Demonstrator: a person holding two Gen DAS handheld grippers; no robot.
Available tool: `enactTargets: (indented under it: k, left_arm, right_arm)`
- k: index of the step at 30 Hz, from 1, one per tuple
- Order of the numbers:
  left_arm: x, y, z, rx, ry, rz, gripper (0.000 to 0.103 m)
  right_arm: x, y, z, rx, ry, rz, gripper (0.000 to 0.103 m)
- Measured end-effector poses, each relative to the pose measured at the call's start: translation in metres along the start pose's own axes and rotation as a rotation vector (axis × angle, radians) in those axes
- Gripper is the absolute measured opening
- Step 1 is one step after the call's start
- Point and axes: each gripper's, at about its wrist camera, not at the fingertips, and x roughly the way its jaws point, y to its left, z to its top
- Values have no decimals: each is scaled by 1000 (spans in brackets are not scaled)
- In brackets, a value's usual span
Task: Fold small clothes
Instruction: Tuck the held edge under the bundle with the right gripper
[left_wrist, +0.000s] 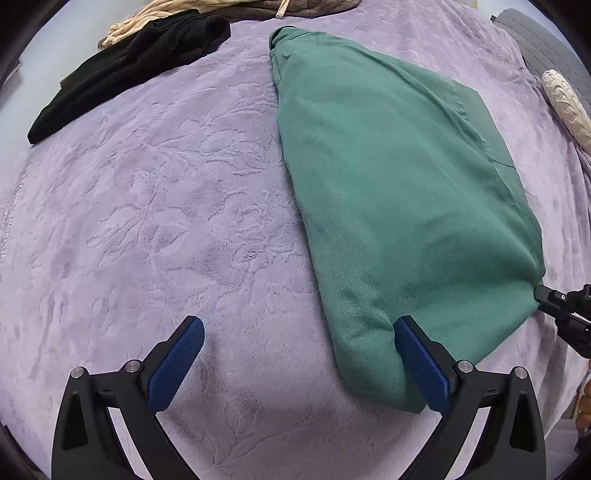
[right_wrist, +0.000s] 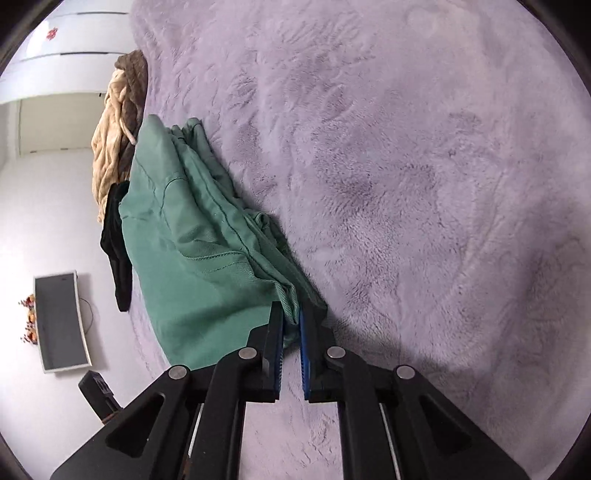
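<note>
The green garment (left_wrist: 399, 192) lies folded lengthwise on the lilac bed blanket (left_wrist: 166, 221), filling the right half of the left wrist frame. It looks to me like soft, fairly thick cotton that will drape and sag, so I'd grip layered hems and corners. My right gripper (right_wrist: 291, 325) is pinched on its near corner, the layered edges caught between the pads. My left gripper (left_wrist: 299, 354) is spread wide, one finger touching the garment's lower edge. A black garment (left_wrist: 129, 70) lies at upper left.
</note>
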Motion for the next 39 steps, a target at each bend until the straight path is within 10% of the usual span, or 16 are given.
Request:
enactTargets:
  k: [13, 22, 39]
  left_arm:
    - [-5, 0, -3, -27, 27, 48, 103]
    - [-3, -1, -2, -42, 42, 54, 103]
    - [11, 5, 12, -77, 82, 37, 103]
  right_arm:
    - [-10, 102, -5, -418, -32, -81, 12]
    - [29, 44, 14, -231, 64, -114, 5]
    - [-19, 49, 16, -262, 72, -45, 9]
